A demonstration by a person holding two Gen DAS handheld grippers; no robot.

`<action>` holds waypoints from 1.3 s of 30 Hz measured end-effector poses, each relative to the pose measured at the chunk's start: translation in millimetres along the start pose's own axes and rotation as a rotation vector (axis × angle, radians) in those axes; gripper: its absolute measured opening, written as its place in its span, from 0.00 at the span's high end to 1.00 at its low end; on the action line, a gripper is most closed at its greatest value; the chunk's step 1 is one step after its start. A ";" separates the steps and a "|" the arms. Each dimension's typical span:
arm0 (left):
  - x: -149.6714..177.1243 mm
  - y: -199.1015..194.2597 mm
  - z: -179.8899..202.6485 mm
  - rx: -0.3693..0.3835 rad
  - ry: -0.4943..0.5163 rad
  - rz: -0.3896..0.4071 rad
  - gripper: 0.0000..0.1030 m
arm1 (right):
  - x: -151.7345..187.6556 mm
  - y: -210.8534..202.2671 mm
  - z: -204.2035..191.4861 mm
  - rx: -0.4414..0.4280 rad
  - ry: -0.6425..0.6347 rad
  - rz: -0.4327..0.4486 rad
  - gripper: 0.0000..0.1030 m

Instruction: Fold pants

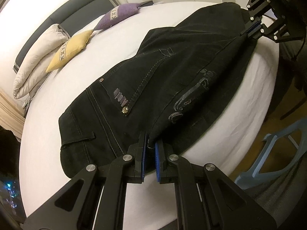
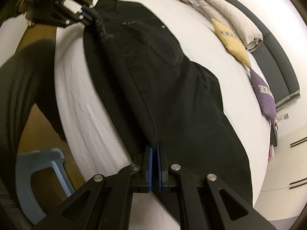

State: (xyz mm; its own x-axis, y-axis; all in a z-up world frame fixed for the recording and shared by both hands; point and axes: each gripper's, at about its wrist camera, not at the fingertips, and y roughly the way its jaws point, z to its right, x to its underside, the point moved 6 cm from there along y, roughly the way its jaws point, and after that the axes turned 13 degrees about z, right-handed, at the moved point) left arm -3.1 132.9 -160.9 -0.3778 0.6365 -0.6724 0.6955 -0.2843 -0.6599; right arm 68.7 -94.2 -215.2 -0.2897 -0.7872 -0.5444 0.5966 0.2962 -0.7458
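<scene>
Black pants [image 1: 172, 72] lie along the near edge of a white bed [image 1: 119, 38], one leg folded over the other. My left gripper [image 1: 150, 143] is shut on the waistband end, the fabric pinched between its blue pads. My right gripper [image 2: 155, 149] is shut on the leg end of the pants [image 2: 163, 88]. Each gripper shows in the other's view: the right one at the top right in the left wrist view [image 1: 249, 31], the left one at the top left in the right wrist view [image 2: 89, 16]. The held edge is lifted a little off the bed.
A yellow cushion [image 1: 71, 49], a purple cushion [image 1: 117, 15] and a folded beige duvet [image 1: 38, 61] lie by the dark headboard [image 1: 63, 17]. A light blue plastic stool [image 2: 38, 174] stands on the floor beside the bed. A person's dark-clothed leg [image 2: 28, 80] is next to it.
</scene>
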 end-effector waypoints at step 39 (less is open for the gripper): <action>-36.9 -10.0 -22.3 -0.039 -0.189 0.010 0.47 | 29.0 -40.3 16.5 -0.037 0.360 0.126 0.23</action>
State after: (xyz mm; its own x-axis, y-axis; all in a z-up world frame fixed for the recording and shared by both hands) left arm 17.5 128.3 -122.1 -0.4761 0.4865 -0.7326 0.7216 -0.2600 -0.6416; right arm 48.6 -137.9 -194.5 -0.4643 -0.5051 -0.7275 0.6189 0.4026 -0.6745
